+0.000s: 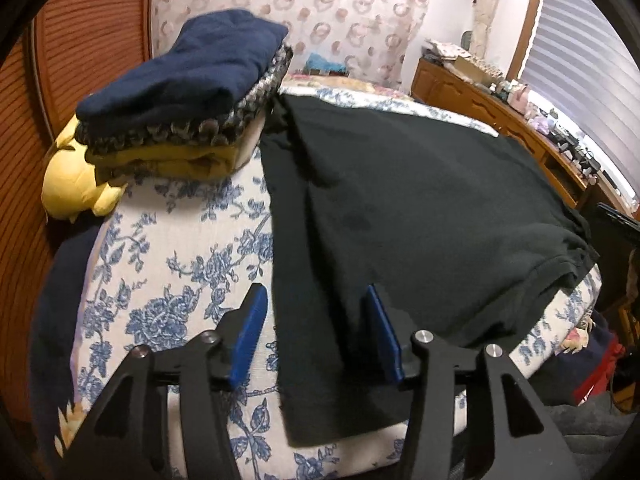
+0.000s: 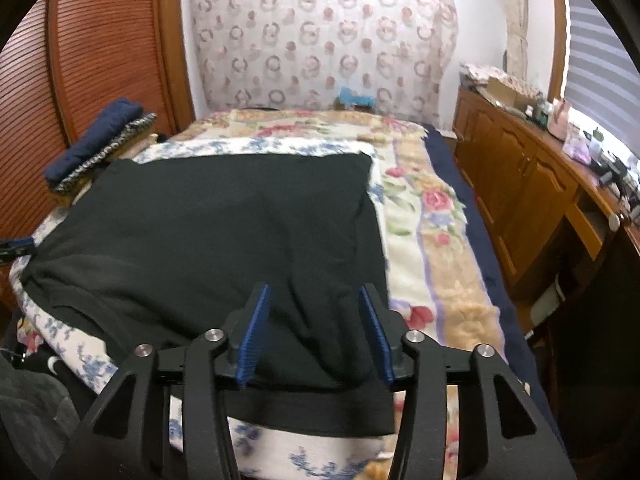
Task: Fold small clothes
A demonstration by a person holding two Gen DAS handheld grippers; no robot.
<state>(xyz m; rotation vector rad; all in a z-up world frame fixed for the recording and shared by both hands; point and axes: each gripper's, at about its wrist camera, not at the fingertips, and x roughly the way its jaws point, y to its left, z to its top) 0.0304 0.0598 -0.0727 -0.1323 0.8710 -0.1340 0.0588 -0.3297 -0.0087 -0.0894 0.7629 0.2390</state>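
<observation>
While both tongs (image 1: pixel 316 336) (image 2: pixel 316 334) gape over the black garment (image 1: pixel 420 208), gripping nothing, its near hem stays hidden.

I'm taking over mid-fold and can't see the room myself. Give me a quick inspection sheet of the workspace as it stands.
Surface: bed with a blue-floral cover under the work area.
Job's things: black garment spread flat; its near edge lies below both grippers.
Clutter: stack of folded clothes, navy on top, at the bed's far left corner; yellow plush toy beside it.
Grippers: left gripper open over the garment's left edge; right gripper open over its right edge; neither pinches cloth.
Cables: nothing seen.
Surroundings: wooden dresser with small items along the right, window blind, slatted wooden door on the left.
</observation>
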